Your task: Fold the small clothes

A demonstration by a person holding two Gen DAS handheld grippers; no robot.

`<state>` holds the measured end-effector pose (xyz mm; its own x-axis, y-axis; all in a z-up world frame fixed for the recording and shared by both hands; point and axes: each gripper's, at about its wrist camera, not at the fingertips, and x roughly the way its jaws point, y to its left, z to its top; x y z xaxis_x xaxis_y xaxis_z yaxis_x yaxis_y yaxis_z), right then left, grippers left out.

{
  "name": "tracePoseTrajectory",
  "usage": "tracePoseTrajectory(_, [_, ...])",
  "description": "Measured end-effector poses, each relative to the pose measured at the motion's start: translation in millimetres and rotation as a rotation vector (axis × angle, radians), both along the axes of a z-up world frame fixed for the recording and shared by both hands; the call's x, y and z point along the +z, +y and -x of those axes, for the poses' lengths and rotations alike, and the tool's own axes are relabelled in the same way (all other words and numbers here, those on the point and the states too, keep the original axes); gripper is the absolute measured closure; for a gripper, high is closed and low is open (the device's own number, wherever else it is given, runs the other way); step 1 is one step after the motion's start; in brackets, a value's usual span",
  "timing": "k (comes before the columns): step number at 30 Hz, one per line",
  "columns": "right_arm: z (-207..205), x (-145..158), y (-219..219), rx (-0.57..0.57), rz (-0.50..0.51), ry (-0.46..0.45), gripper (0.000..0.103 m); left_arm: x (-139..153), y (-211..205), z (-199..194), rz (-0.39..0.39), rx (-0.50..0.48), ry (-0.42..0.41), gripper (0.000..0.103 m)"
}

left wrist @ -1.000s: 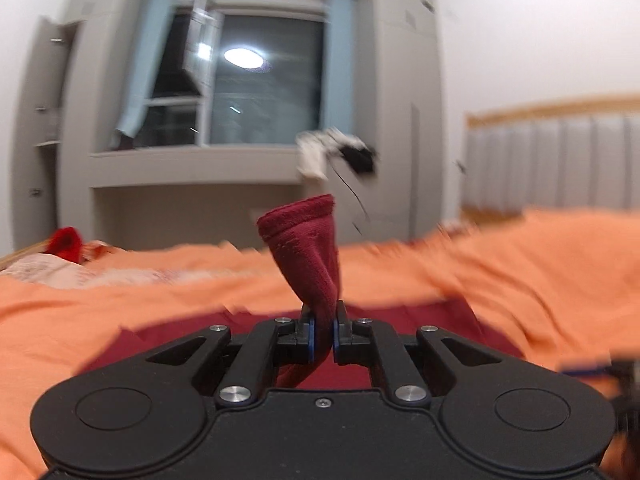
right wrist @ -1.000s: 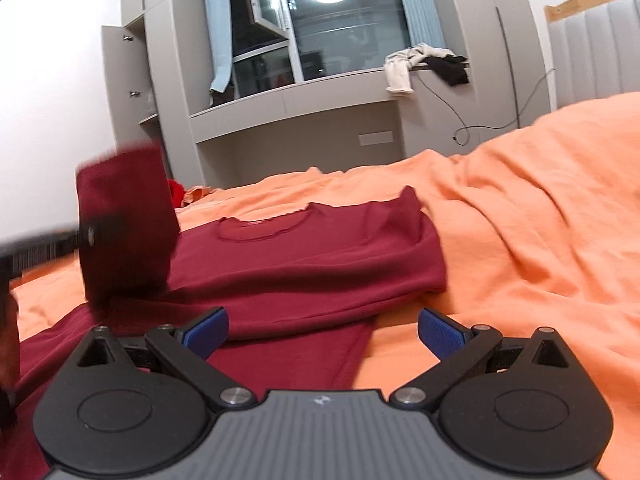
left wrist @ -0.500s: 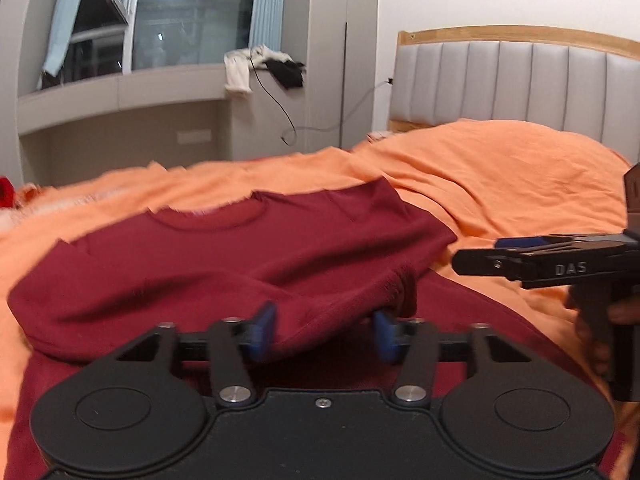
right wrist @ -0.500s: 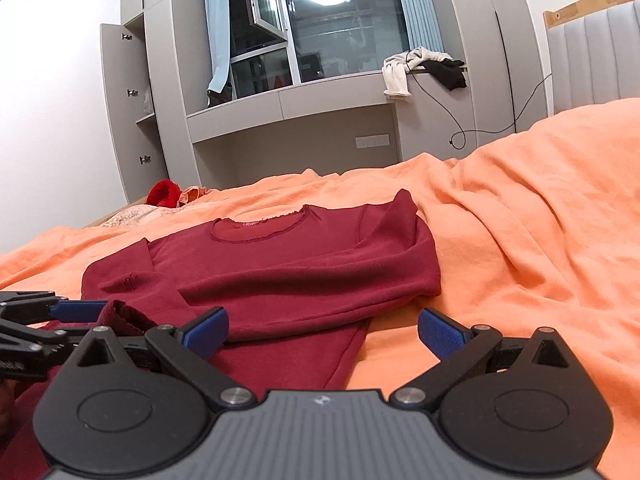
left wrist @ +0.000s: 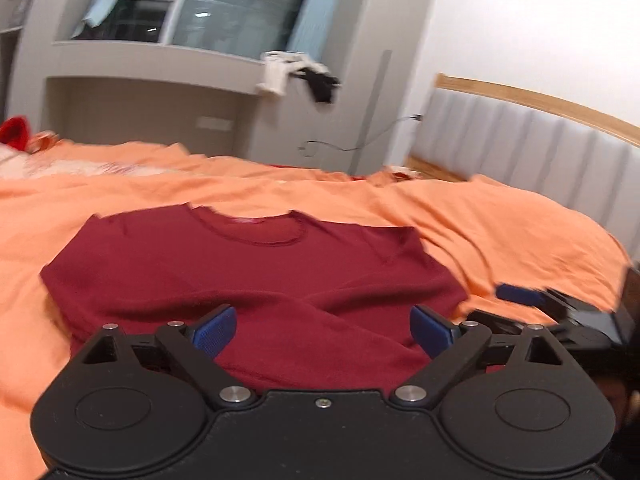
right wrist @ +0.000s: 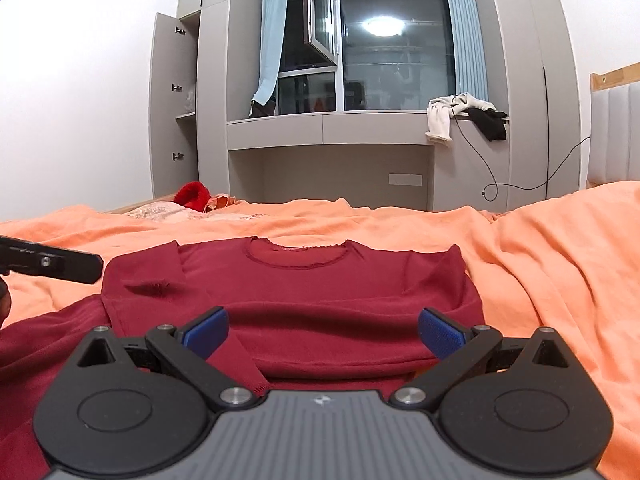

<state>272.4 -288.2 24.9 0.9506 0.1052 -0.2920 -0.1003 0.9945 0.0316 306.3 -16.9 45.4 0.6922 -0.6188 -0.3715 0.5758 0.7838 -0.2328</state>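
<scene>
Nearest to us, the left tool (left wrist: 323,326) has its jaws opening, blue pads (left wrist: 212,330) wide apart over the red cloth with nothing pinched between them. The right tool (right wrist: 323,330) is spread as well, its pads on either side of the near hem and pressing on nothing. Beyond both lies the dark red top (right wrist: 292,300), flat on the orange blanket (right wrist: 552,248) of the bed, neckline towards the far edge and both sleeves folded in across the body. A cuff (right wrist: 150,287) lies near its left shoulder. More red cloth (right wrist: 40,344) spreads beneath it on the left, perhaps a second garment. Farther off we see the window ledge (right wrist: 332,128) with white and black clothes (right wrist: 464,114) draped on it.
</scene>
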Motion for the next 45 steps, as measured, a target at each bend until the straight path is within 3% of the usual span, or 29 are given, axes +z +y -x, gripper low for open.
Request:
tracePoseTrajectory(2, [-2, -1, 1, 0.002, 0.002, 0.007, 0.000, 2, 3, 2, -0.010, -0.010, -0.035, 0.006])
tracePoseTrajectory(6, [-9, -6, 7, 0.017, 0.025, 0.042, 0.000, 2, 15, -14, -0.037, 0.155, -0.032, 0.006])
tracePoseTrajectory(12, [-11, -17, 20, 0.085, 0.087, 0.085, 0.000, -2, 55, -61, -0.015, 0.596, 0.000, 0.006])
tracePoseTrajectory(14, [-11, -20, 24, 0.104, 0.116, 0.101, 0.000, -8, 73, -78, 0.026, 0.687, 0.029, 0.007])
tracePoseTrajectory(20, [-11, -29, 32, 0.141, 0.180, 0.133, 0.000, -24, 105, -112, 0.107, 0.743, 0.178, 0.036])
tracePoseTrajectory(22, [-11, -29, 30, 0.143, 0.177, 0.134, 0.000, -29, 110, -120, 0.121, 0.745, 0.217, 0.065])
tracePoseTrajectory(25, [-11, -29, 27, 0.143, 0.164, 0.140, 0.000, -39, 114, -125, 0.124, 0.735, 0.266, 0.094])
tracePoseTrajectory(28, [-11, -29, 23, 0.142, 0.155, 0.144, 0.000, -45, 115, -125, 0.146, 0.767, 0.272, 0.098])
tracePoseTrajectory(33, [-12, -30, 19, 0.145, 0.149, 0.161, 0.000, -50, 118, -126, 0.117, 0.806, 0.297, 0.097])
tracePoseTrajectory(35, [-14, -31, 18, 0.145, 0.150, 0.181, 0.000, -52, 114, -129, 0.095, 0.808, 0.314, 0.090])
tracePoseTrajectory(38, [-14, -32, 15, 0.145, 0.143, 0.197, 0.000, -48, 114, -126, 0.084, 0.826, 0.320, 0.070])
tracePoseTrajectory(42, [-4, -28, 12, 0.150, 0.140, 0.163, 0.000, -36, 110, -112, 0.090, 0.799, 0.305, 0.033])
tracePoseTrajectory(45, [13, -22, 9, 0.168, 0.145, 0.094, 0.000, -27, 98, -96, 0.051, 0.752, 0.272, 0.023])
